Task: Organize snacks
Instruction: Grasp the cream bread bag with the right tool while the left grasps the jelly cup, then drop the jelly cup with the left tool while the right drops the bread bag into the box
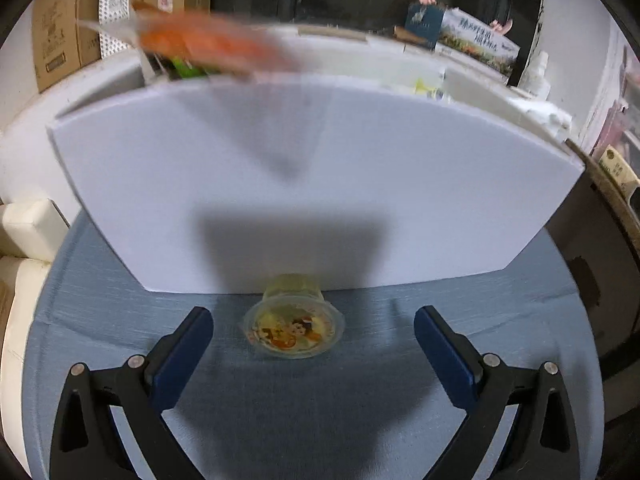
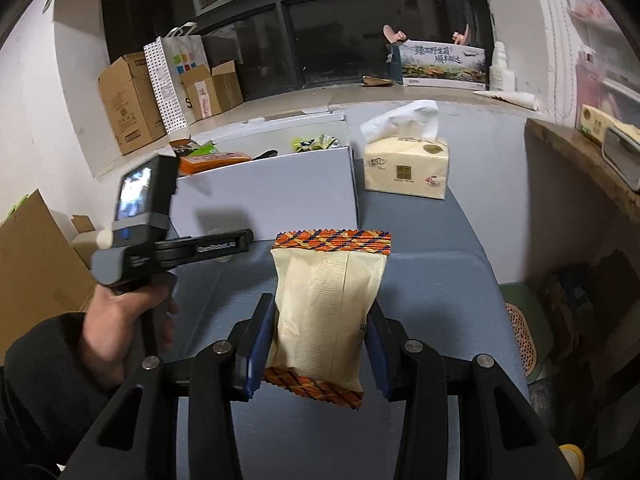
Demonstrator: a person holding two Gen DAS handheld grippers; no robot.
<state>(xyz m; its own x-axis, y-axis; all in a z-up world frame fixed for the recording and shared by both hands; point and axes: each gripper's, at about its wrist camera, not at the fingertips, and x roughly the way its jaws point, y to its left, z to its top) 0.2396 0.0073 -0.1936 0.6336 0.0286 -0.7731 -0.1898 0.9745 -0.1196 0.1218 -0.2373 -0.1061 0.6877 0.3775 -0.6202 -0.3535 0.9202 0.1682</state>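
We held the right tongs [image 2: 318, 340] clamped on a cream snack pouch [image 2: 326, 312] at lower centre, its only legible letters "AB". Our left tongs [image 1: 314, 340] gaped wide and empty around a jelly cup [image 1: 294, 330] lying on the table [image 1: 360, 400] against the white box [image 1: 312, 184], its label unreadable.

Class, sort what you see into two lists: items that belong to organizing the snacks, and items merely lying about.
Belongs to the job:
- jelly cup
- cream snack packet, held in right hand-held gripper
- white box holding snacks
- left hand-held gripper, open

Lying about:
- tissue pack
- cardboard boxes
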